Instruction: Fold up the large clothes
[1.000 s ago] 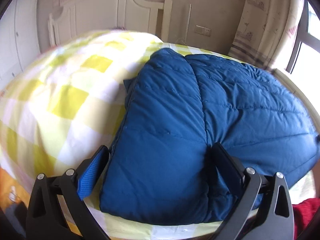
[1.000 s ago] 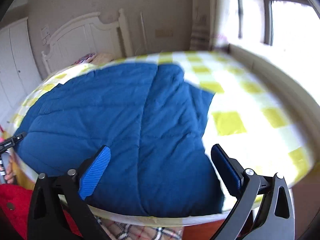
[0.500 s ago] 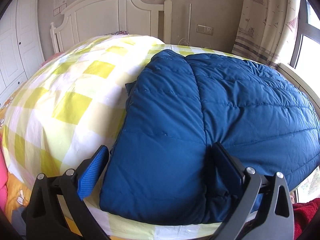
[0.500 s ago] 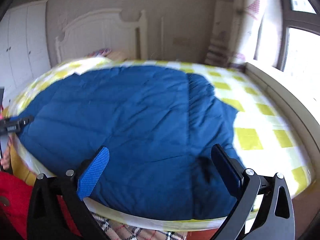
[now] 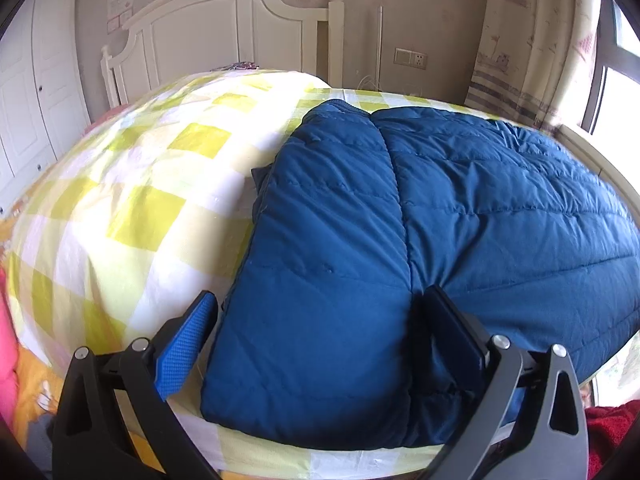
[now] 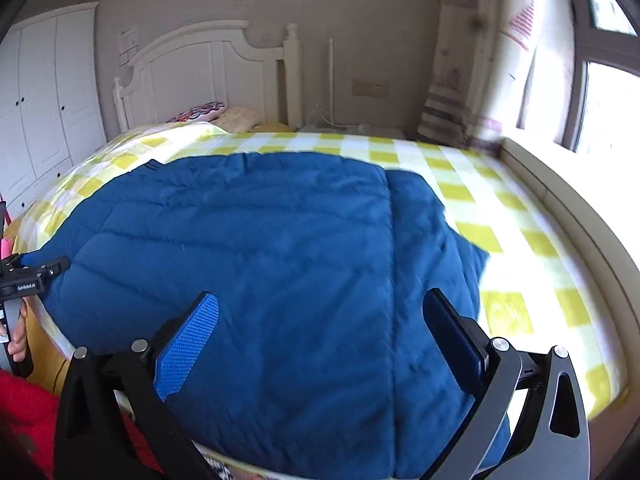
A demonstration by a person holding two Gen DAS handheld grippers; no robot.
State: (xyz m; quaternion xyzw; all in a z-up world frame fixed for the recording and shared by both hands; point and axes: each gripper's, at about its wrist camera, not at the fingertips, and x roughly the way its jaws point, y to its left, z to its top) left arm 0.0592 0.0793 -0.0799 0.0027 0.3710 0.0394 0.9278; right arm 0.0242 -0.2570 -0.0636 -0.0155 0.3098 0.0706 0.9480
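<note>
Setting: home bedroom | bed (image 6: pixel 472 200) with yellow-and-white checked cover | white panelled headboard (image 5: pixel 224 36) | white wardrobe doors (image 6: pixel 44 96) at left | patterned curtain (image 5: pixel 520 40) beside window (image 6: pixel 608 108) | wall socket (image 5: pixel 410 58) | pillows (image 6: pixel 224 114) by headboard

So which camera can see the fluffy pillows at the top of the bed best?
The right wrist view. It shows the pillows lying in front of the white headboard, one patterned and one pale. In the left wrist view, the bulging checked bedsheet hides them except a sliver of the patterned one.
</note>
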